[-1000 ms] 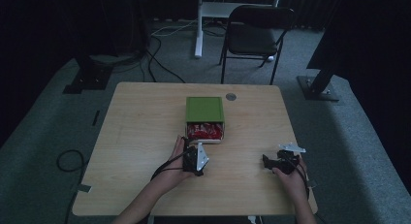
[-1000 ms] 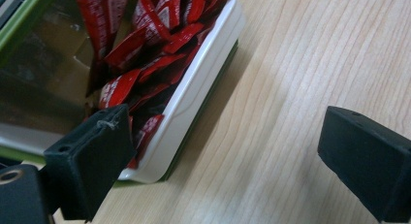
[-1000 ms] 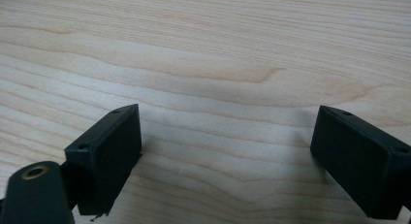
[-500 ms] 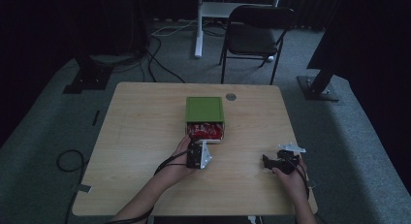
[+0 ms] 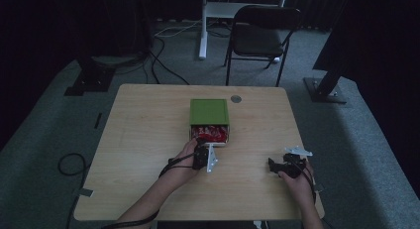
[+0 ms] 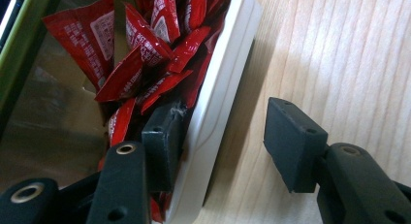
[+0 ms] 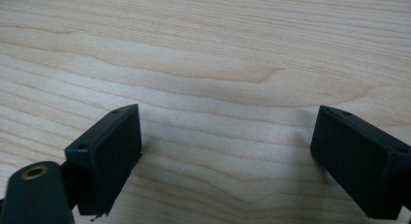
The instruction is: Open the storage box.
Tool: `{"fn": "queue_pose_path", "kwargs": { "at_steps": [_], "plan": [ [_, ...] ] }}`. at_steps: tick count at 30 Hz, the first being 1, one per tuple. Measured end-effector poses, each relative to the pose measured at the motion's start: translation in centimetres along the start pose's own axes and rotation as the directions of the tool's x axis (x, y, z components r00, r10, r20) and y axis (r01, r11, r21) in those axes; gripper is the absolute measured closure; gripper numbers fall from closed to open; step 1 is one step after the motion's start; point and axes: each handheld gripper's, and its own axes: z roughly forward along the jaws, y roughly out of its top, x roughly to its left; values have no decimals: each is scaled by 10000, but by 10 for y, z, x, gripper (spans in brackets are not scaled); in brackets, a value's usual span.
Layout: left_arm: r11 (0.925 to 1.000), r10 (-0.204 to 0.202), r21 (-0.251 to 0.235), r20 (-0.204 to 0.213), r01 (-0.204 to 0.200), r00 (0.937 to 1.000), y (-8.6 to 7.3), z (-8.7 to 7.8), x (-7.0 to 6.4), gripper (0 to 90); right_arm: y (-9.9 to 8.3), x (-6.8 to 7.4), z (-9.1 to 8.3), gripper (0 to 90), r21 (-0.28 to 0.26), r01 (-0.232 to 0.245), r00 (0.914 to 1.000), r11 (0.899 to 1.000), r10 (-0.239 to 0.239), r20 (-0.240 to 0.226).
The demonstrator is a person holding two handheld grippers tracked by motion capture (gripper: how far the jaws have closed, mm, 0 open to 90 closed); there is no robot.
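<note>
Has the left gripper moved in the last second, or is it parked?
Yes. The left gripper has crept forward toward the green box; one jaw now sits inside the white drawer, among the red packets.

Left tool [image 6: 225, 144] and right tool [image 7: 228, 161], jaws apart.

chair [image 5: 264, 36] behind table | cables [image 5: 163, 65] on floor | disc [image 5: 236, 98] on tbl

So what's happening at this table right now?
A person works a handheld gripper in each hand. The left gripper is open and straddles the white front wall of the drawer, one jaw inside among the red sachets, the other outside over the table. The drawer sticks out of a green box. The right gripper sits open above bare wood, well apart.
</note>
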Motion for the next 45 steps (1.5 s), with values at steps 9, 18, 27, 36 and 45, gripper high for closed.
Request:
{"fn": "queue_pose_path", "kwargs": {
  "at_steps": [9,18,27,36,45],
  "plan": [
    [9901,1372,445,-1057,-1331,9849,1,3,-8,627,0,0,0,104,2,9,10000,10000,-9,3],
    [9748,2202,733,-1601,-2108,9622,2,3,-13,706,0,0,0,104,3,12,10000,10000,-12,3],
    [9719,2318,778,-1524,-2221,9607,3,1,-14,712,0,0,0,105,1,10,10000,10000,-10,5],
    [9718,2309,809,-1369,-2214,9633,4,-5,-15,712,0,0,0,104,-1,7,10000,10000,-7,5],
    [9749,2167,794,-1234,-2081,9684,6,-9,-18,712,0,0,0,105,0,2,10000,10000,-2,3]
  ]
}}
